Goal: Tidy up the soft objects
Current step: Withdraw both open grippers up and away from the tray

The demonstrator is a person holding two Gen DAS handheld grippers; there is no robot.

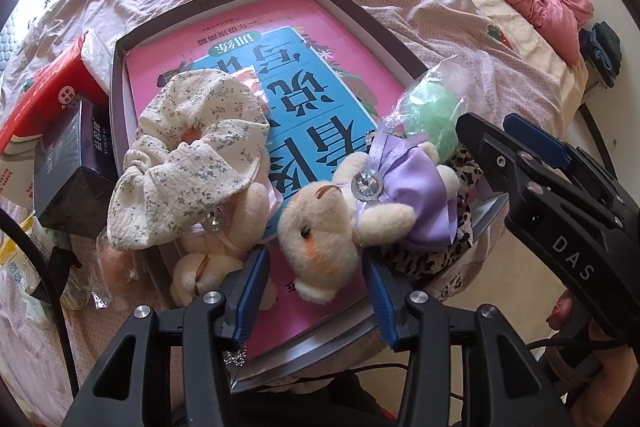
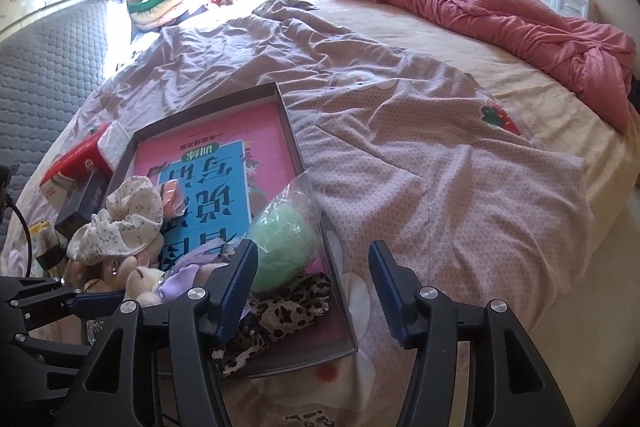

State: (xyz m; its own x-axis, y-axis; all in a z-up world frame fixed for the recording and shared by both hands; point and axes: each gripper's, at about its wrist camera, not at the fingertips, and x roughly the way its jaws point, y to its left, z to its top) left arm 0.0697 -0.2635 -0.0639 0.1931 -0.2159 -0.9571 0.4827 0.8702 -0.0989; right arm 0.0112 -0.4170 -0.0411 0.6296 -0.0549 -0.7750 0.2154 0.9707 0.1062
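A shallow grey box [image 1: 360,7] lies on the bed with a pink and blue book [image 1: 304,99] in it. On the book lie a floral scrunchie [image 1: 188,155], a small cream plush bear [image 1: 224,239] under it, a cream plush bear in a purple dress [image 1: 340,223], a bagged green ball [image 1: 432,107] and a leopard-print scrunchie [image 1: 424,259]. My left gripper [image 1: 316,291] is open, its fingers either side of the purple-dress bear's head. My right gripper [image 2: 312,287] is open and empty at the box's near right corner [image 2: 344,343], beside the green ball [image 2: 284,247] and leopard scrunchie [image 2: 276,311].
A red carton [image 1: 48,103] and a black box [image 1: 72,167] lie left of the grey box, with plastic packets [image 1: 24,267] nearer. A rumpled sheet [image 2: 420,167] covers the bed. A red quilt [image 2: 520,19] is heaped at the far right.
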